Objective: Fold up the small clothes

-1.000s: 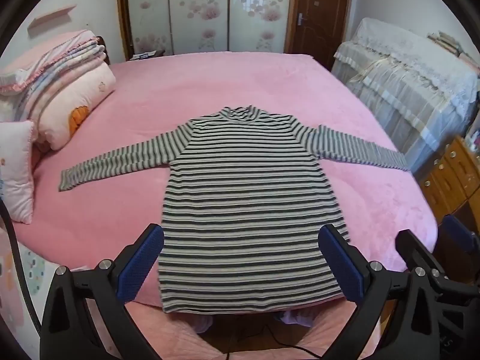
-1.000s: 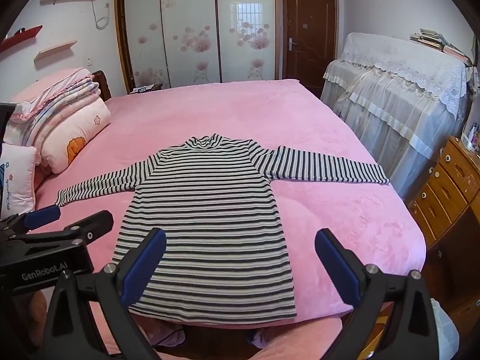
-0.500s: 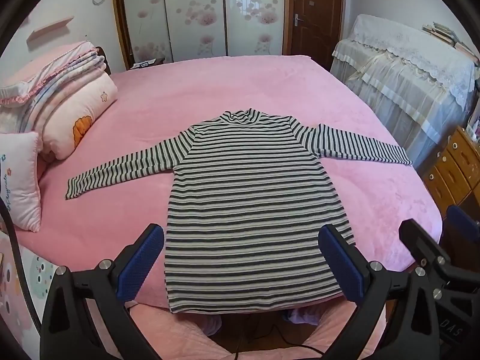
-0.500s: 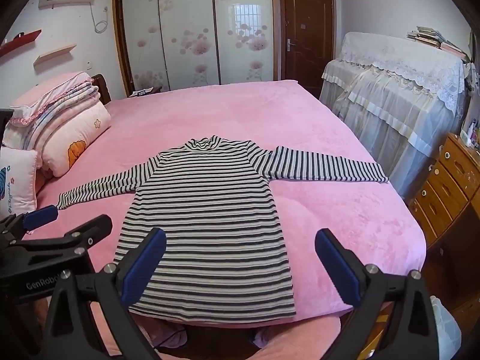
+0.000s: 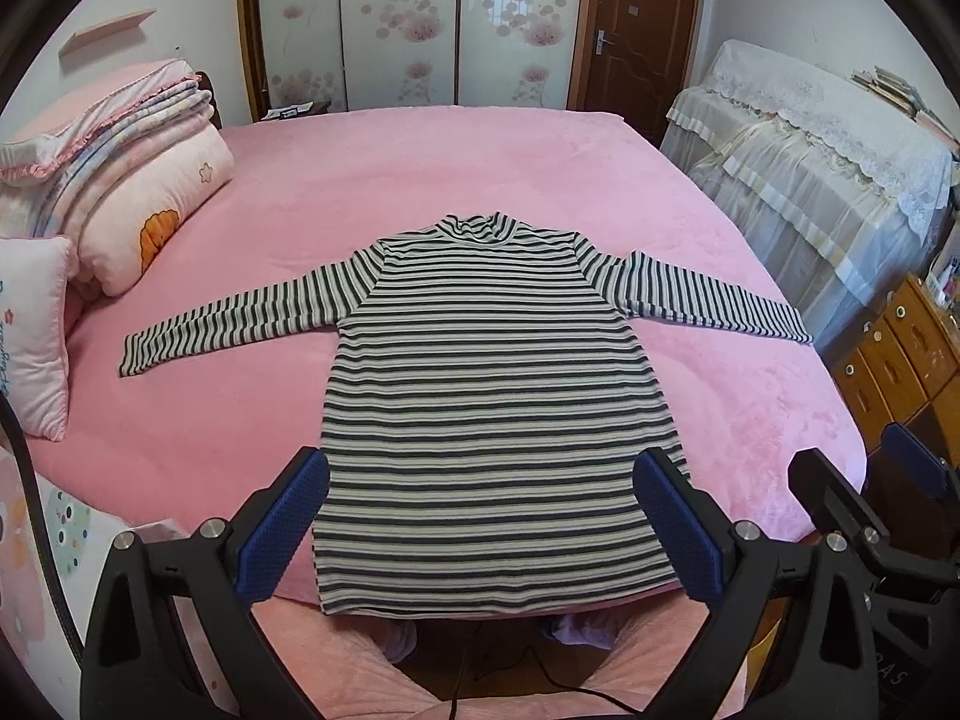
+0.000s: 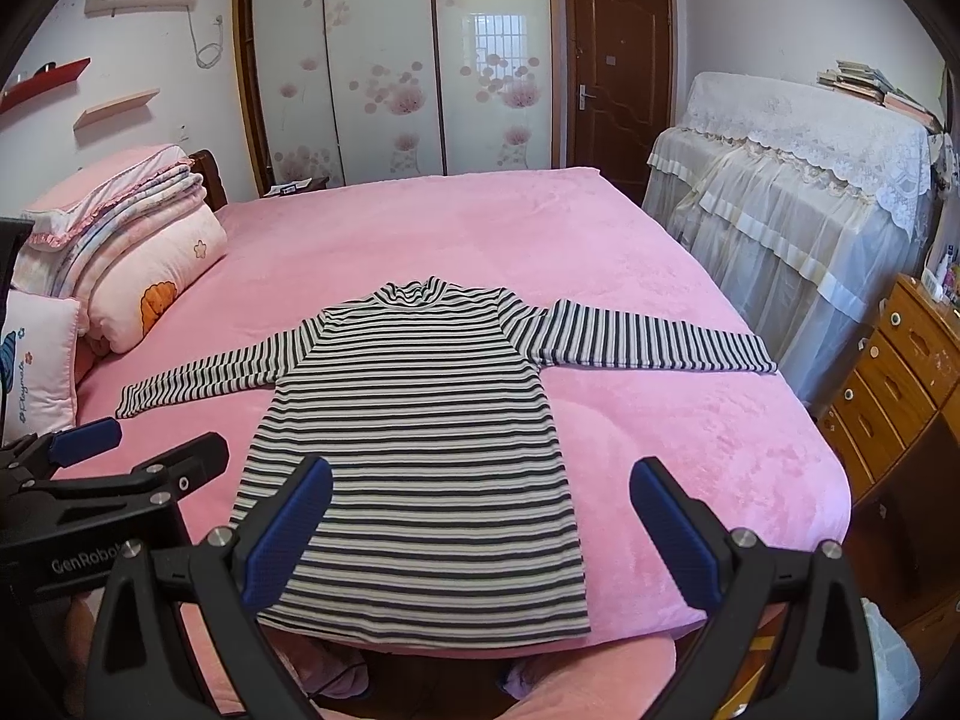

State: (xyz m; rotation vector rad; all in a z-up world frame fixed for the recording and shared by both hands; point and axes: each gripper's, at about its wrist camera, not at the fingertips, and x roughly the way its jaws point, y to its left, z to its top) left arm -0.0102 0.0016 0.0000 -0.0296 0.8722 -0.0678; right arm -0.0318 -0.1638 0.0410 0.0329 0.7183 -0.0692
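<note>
A black-and-white striped long-sleeved top (image 5: 492, 396) lies flat on the pink bed (image 5: 420, 156), collar away from me, both sleeves spread out sideways, hem at the near edge. It also shows in the right wrist view (image 6: 420, 450). My left gripper (image 5: 480, 516) is open and empty, held above the hem. My right gripper (image 6: 480, 522) is open and empty, above the hem's right part. The left gripper appears at the left of the right wrist view (image 6: 120, 462); the right gripper appears at the right of the left wrist view (image 5: 870, 498).
Folded quilts and pillows (image 5: 120, 192) are stacked at the bed's left. A lace-covered cabinet (image 5: 828, 162) and wooden drawers (image 5: 900, 360) stand on the right. Wardrobe doors (image 5: 420, 24) and a brown door (image 5: 636, 30) are behind. A cable (image 5: 540, 684) lies below the bed edge.
Both grippers have tilted up and drawn back slightly, so the top sits a little lower and fuller in view. Jaws stay open; the top has not moved.
</note>
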